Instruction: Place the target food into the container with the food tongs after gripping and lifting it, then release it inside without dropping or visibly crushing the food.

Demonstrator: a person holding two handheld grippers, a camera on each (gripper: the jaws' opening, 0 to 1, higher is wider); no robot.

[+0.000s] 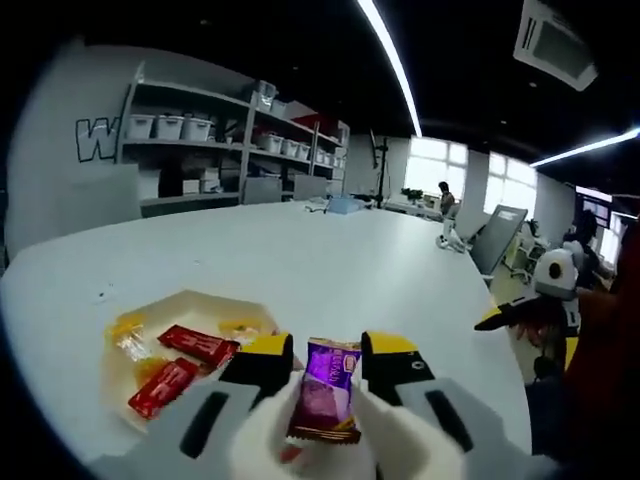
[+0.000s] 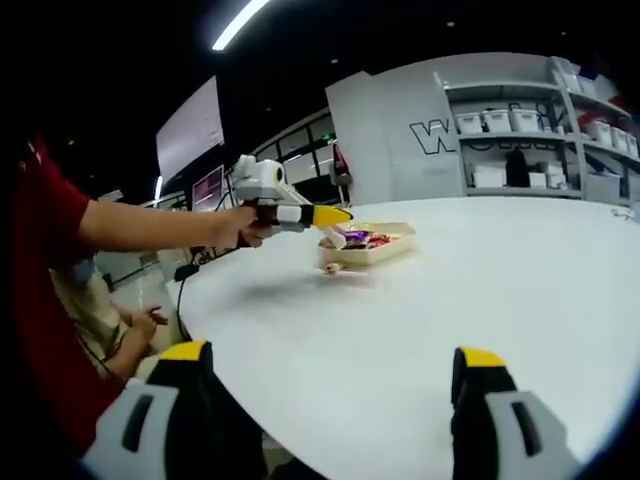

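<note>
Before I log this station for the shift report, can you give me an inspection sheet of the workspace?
Surface: white table, broad and bare around the tray.
Job's things: purple snack packet gripped above the tray; red packets and yellow sweets inside.
Clutter: nothing seen.
Grippers: left gripper shut on the packet; right gripper open, holding nothing.
Cables: nothing seen.
Surroundings: shelving with white bins, windows, office chairs, people.

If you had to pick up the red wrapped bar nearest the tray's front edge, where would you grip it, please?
Grip the red wrapped bar across its narrow middle, coming from above: it lies flat in the tray, long and thin, its long sides seemingly clear of the neighbouring bar.
</note>
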